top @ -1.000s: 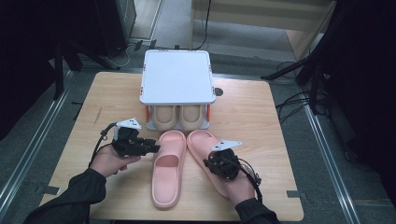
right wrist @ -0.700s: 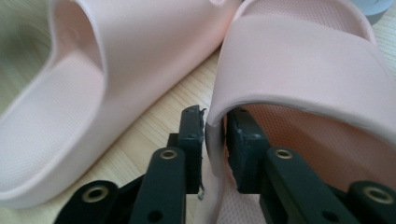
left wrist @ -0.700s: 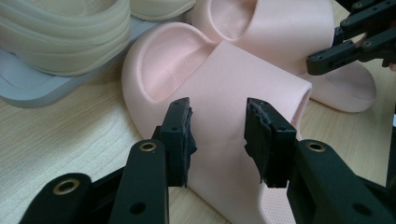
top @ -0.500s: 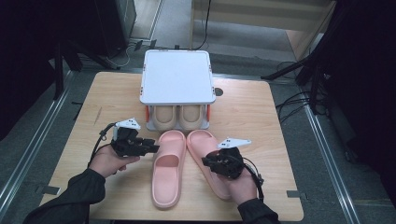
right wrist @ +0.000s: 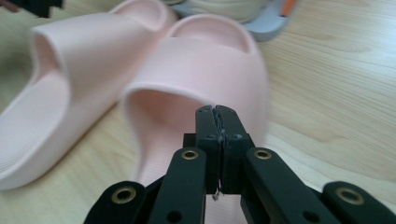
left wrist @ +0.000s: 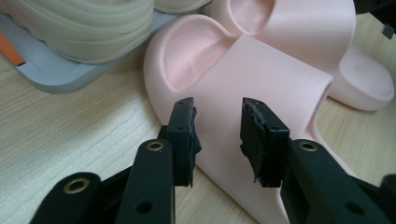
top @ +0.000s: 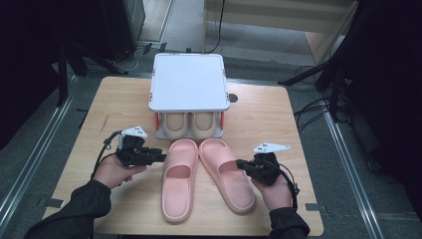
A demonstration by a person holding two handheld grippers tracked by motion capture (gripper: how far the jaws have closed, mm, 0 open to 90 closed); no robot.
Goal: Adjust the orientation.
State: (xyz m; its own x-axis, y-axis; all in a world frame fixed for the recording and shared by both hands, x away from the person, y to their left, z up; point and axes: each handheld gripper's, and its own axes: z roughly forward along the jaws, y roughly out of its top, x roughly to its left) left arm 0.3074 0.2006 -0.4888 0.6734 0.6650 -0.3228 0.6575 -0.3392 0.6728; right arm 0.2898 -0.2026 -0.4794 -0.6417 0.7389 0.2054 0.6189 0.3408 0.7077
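Pink slippers lie side by side mid-table; the left gripper, half spread and closing, flanks one strap, while the right gripper, pressed together empty, has backed off.

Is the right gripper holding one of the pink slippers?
No, the right gripper has its jaws shut against each other with nothing between them, just short of the pink slipper ahead on the table.
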